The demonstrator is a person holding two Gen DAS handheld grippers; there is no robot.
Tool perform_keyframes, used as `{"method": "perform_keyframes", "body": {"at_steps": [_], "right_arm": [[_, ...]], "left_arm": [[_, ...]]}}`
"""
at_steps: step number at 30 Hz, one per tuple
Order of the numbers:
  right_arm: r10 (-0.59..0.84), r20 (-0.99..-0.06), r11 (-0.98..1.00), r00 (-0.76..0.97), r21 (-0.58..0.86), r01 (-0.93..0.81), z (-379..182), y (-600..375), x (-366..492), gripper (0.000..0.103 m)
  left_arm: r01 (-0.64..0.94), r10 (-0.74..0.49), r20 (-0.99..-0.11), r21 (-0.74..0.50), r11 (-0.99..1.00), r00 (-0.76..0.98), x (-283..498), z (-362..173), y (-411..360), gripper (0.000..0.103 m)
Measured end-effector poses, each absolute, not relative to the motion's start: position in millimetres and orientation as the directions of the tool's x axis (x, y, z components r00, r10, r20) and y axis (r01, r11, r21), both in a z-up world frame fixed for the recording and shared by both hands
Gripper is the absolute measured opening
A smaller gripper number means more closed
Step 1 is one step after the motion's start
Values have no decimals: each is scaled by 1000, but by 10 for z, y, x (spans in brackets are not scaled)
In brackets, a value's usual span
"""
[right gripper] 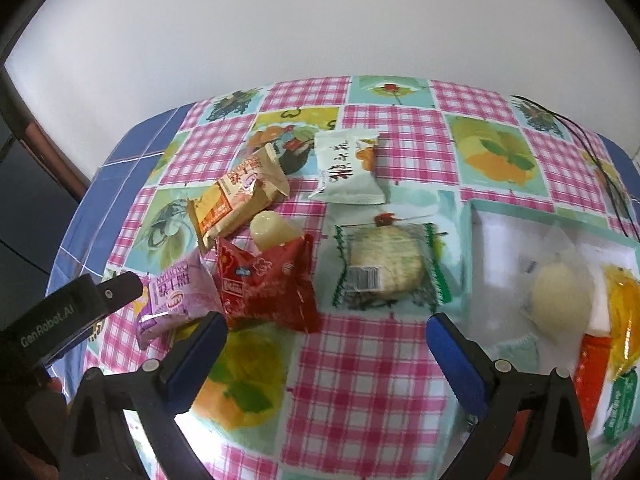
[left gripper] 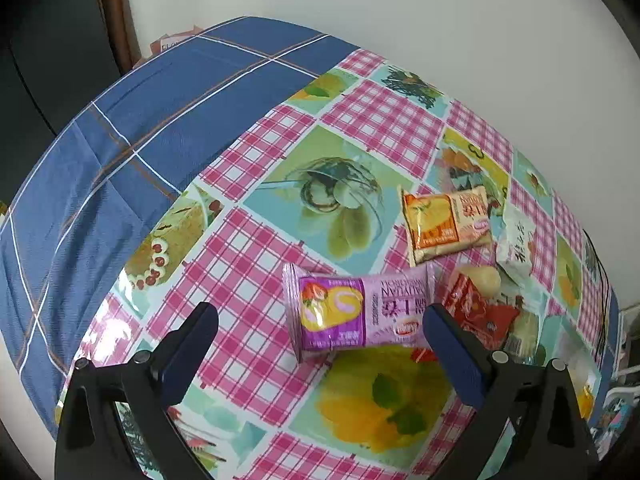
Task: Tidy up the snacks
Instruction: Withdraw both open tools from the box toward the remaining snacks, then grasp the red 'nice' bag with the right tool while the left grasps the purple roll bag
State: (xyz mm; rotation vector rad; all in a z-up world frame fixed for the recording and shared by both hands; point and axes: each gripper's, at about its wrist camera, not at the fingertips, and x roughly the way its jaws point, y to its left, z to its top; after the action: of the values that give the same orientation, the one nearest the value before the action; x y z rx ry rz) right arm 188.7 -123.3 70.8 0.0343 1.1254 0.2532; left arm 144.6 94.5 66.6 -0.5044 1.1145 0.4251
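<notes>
Several snack packs lie on the patterned tablecloth (right gripper: 360, 368). My left gripper (left gripper: 320, 316) is open and low over the table, its jaws on either side of a purple snack pack (left gripper: 352, 312) without touching it; the pack also shows in the right wrist view (right gripper: 176, 300). My right gripper (right gripper: 326, 332) is open and empty, just in front of a red pack (right gripper: 264, 284) and a clear-wrapped round cake (right gripper: 384, 268). An orange pack (right gripper: 236, 200), a white pack (right gripper: 348, 168) and a pale jelly (right gripper: 272, 228) lie behind.
A white tray (right gripper: 500, 248) at the right holds a pale round snack (right gripper: 560, 300) and orange, red and green packs. A blue checked cloth (left gripper: 120, 140) covers the table's left part. A black cable (right gripper: 600, 160) runs at the far right. A white wall is behind.
</notes>
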Motion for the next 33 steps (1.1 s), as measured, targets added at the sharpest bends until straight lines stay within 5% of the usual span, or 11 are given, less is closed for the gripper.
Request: {"method": "perform_keyframes", "body": {"at_steps": [19, 33], "right_arm": [[237, -893, 959, 381, 152, -239, 511, -968, 2006, 96], [247, -889, 957, 385, 160, -244, 454, -916, 2077, 92]], "left_arm": [[-647, 156, -928, -110, 754, 339, 1538, 364, 1304, 102], [-685, 69, -970, -113, 720, 233, 1366, 115, 1325, 102]]}}
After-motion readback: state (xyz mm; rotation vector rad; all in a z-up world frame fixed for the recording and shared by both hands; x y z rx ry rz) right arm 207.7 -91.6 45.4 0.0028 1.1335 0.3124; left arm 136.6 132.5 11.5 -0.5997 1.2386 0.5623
